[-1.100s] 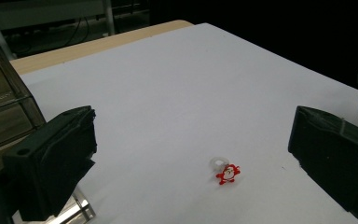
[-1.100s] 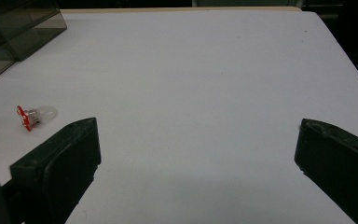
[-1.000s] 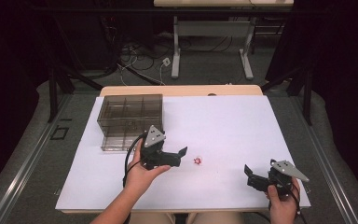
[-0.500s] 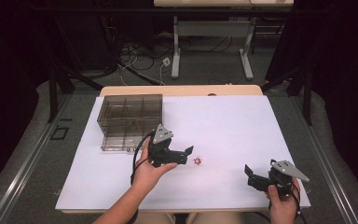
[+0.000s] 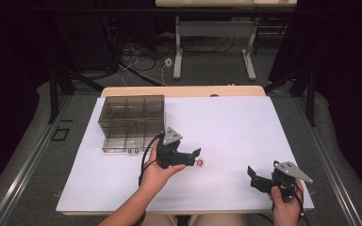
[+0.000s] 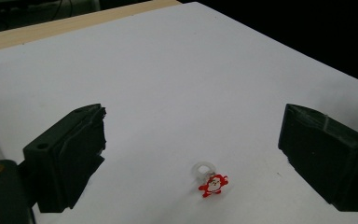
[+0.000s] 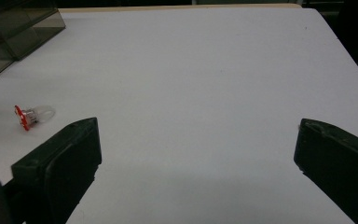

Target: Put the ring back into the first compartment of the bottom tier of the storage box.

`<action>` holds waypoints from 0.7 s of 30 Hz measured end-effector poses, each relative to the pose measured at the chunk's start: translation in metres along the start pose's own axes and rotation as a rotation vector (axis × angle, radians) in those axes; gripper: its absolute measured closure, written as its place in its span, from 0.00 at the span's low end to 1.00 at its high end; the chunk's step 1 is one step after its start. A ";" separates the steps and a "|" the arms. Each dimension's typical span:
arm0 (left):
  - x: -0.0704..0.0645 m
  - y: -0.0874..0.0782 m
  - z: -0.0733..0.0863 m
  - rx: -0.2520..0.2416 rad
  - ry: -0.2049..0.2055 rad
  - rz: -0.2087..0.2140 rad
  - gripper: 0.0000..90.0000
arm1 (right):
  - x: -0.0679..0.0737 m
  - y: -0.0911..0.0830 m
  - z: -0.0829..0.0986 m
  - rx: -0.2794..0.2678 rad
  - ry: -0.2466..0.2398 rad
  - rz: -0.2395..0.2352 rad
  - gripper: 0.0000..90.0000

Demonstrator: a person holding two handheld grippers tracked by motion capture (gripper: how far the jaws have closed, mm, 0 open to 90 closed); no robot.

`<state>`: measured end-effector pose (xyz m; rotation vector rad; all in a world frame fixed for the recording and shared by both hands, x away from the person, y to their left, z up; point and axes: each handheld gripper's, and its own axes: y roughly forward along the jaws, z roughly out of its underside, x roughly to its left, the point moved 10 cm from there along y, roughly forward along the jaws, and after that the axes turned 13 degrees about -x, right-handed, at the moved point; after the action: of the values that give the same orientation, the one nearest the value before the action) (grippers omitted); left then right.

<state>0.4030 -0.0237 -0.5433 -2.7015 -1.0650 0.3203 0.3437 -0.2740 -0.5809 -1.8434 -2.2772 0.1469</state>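
Observation:
A small red Santa charm on a clear plastic ring [image 5: 200,162] lies on the white table cover [image 5: 235,127]. My left gripper [image 5: 195,155] hovers just left of it, open, with the charm [image 6: 212,183] low between its wide-spread jaws and touching neither. My right gripper [image 5: 251,177] is held near the table's front right, open and empty, well apart from the charm [image 7: 28,116], which lies off to its left.
A smoky clear compartment box [image 5: 132,117] stands at the back left of the sheet, and its corner [image 7: 14,32] appears in the right gripper view. A wooden table edge [image 5: 184,90] runs along the far side. Cables and desk legs lie on the floor beyond.
My left gripper has moved to the right, closing in on the charm. The right gripper and the charm have stayed put.

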 end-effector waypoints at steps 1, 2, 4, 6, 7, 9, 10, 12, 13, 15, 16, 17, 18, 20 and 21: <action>-0.001 0.001 0.001 0.000 -0.004 -0.001 0.10 | 0.000 0.000 0.000 -0.002 0.000 0.000 0.01; -0.002 0.002 0.001 0.003 -0.003 0.001 0.11 | 0.000 0.000 0.000 -0.002 0.002 0.000 0.01; -0.002 0.004 0.003 0.011 0.005 -0.003 0.13 | -0.001 0.000 0.000 -0.003 -0.001 0.004 0.01; -0.003 0.006 0.005 0.016 0.008 -0.001 0.16 | -0.001 0.000 0.000 0.000 -0.002 0.002 0.01; -0.004 0.008 0.006 0.016 0.003 -0.001 0.17 | -0.001 0.000 0.000 0.001 -0.002 0.002 0.01; -0.004 0.009 0.008 0.022 0.004 0.000 0.17 | -0.001 0.001 0.000 -0.002 -0.002 0.001 0.01; -0.005 0.010 0.009 0.024 -0.001 0.000 0.17 | -0.001 0.001 0.000 -0.002 -0.003 0.001 0.01; -0.005 0.011 0.012 0.032 -0.004 0.001 0.17 | -0.002 0.001 0.000 -0.001 -0.003 0.002 0.01; -0.005 0.012 0.013 0.036 -0.003 -0.001 0.17 | -0.002 0.001 0.000 0.000 -0.002 0.002 0.01; -0.005 0.013 0.015 0.042 -0.010 0.001 0.17 | -0.002 0.001 0.000 -0.006 0.000 0.006 0.01; -0.005 0.014 0.016 0.044 -0.011 0.000 0.17 | -0.002 0.001 0.000 -0.005 -0.001 0.005 0.01; -0.005 0.014 0.018 0.049 -0.007 0.000 0.17 | -0.002 0.001 0.001 0.002 -0.002 0.002 0.01; -0.005 0.015 0.019 0.053 -0.015 0.001 0.17 | -0.002 0.001 0.000 -0.006 -0.001 0.005 0.01; -0.005 0.016 0.021 0.055 -0.012 -0.005 0.17 | -0.002 0.001 0.001 -0.004 -0.001 0.004 0.01; -0.005 0.017 0.022 0.061 -0.012 -0.003 0.17 | -0.002 0.001 0.001 -0.001 -0.002 0.008 0.01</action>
<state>0.4043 -0.0362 -0.5685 -2.6472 -1.0457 0.3624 0.3449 -0.2760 -0.5821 -1.8536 -2.2718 0.1484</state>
